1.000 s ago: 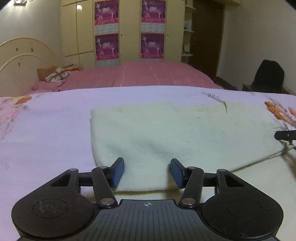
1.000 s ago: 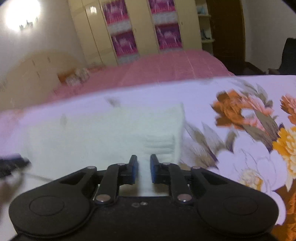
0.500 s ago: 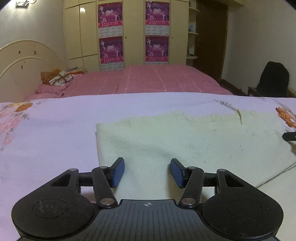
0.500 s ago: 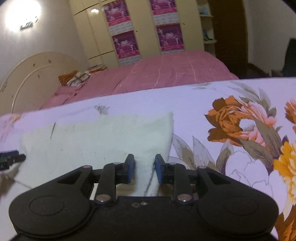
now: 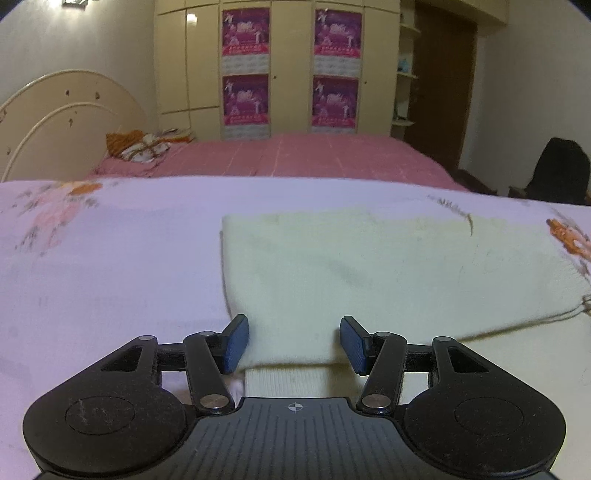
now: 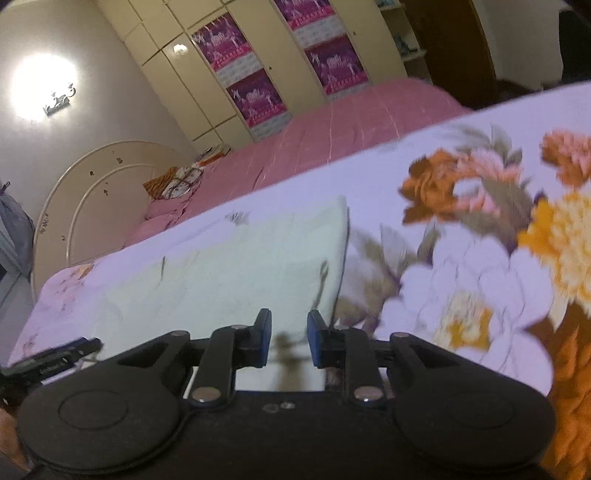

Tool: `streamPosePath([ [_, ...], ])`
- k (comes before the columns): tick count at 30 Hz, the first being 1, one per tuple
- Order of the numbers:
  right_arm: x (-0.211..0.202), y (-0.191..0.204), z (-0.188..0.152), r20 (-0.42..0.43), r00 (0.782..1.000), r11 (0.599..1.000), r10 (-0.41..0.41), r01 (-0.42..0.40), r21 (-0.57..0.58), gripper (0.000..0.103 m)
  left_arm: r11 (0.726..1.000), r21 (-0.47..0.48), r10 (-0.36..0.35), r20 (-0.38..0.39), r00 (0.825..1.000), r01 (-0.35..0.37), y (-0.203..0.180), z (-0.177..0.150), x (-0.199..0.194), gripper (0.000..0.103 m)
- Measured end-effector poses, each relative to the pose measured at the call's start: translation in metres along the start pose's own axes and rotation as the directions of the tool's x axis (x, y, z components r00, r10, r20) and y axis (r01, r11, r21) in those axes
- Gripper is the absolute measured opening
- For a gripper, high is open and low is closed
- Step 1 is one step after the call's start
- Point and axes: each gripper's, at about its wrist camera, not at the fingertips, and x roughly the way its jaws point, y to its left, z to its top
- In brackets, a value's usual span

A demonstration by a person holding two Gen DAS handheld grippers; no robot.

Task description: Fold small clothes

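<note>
Garment [image 5: 369, 273] unchanged; right gripper [image 6: 289, 341] fingers spread wider.

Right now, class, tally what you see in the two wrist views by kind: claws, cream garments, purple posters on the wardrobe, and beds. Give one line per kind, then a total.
Claws: 2, the left claw and the right claw
Cream garment: 1
Purple posters: 4
Beds: 2, the floral bedspread and the pink bed
Total: 9
</note>
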Motion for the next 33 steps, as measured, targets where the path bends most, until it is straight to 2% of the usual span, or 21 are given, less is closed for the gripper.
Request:
streamPosePath([
  [5, 0.009, 0.001, -0.005, -0.032, 0.999, 0.999, 0.008, -0.007, 0.043, 0.024, 1.000, -0.003, -0.001, -0.018, 1.000, 0.001, 0.001, 0.001, 0.004, 0.054],
  [8, 0.020, 0.000, -0.003, -0.053, 0.999, 0.998, -0.005, 0.009, 0.066, 0.017, 1.000, 0.000, 0.002, -0.022, 1.000, -0.002, 0.001, 0.002, 0.005, 0.054],
  [15, 0.022, -0.002, -0.002, -0.039, 0.999, 0.994, -0.007, 0.011, 0.105, 0.024, 1.000, 0.003, 0.002, -0.022, 1.000, -0.002, 0.000, 0.001, 0.006, 0.054],
  [19, 0.022, -0.014, -0.002, -0.016, 0.997, 0.972, 0.078, -0.072, 0.225, 0.041, 1.000, 0.004, 0.000, -0.021, 1.000, 0.000, -0.001, 0.000, 0.007, 0.054],
  [23, 0.025, -0.015, -0.010, -0.034, 0.984, 0.941, 0.174, -0.156, 0.301, 0.041, 1.000, 0.001, -0.001, -0.016, 1.000, 0.001, -0.001, -0.003, 0.008, 0.054],
  [26, 0.026, -0.015, -0.015, -0.027, 0.981, 0.931, 0.190, -0.171, 0.321, 0.040, 1.000, -0.001, -0.003, -0.014, 1.000, 0.003, 0.000, -0.004, 0.008, 0.054],
  [29, 0.031, -0.018, -0.016, -0.023, 0.971, 0.900, 0.236, -0.210, 0.383, 0.038, 1.000, -0.002, -0.005, -0.014, 1.000, 0.005, 0.000, -0.003, 0.008, 0.054],
  [32, 0.029, -0.016, -0.016, -0.019, 0.971, 0.902, 0.237, -0.213, 0.375, 0.038, 1.000, -0.005, -0.005, -0.014, 1.000, 0.005, 0.000, -0.003, 0.008, 0.054],
  [33, 0.029, -0.018, -0.016, -0.013, 0.968, 0.890, 0.250, -0.224, 0.396, 0.038, 1.000, -0.005, -0.005, -0.013, 1.000, 0.005, 0.000, -0.004, 0.008, 0.054],
])
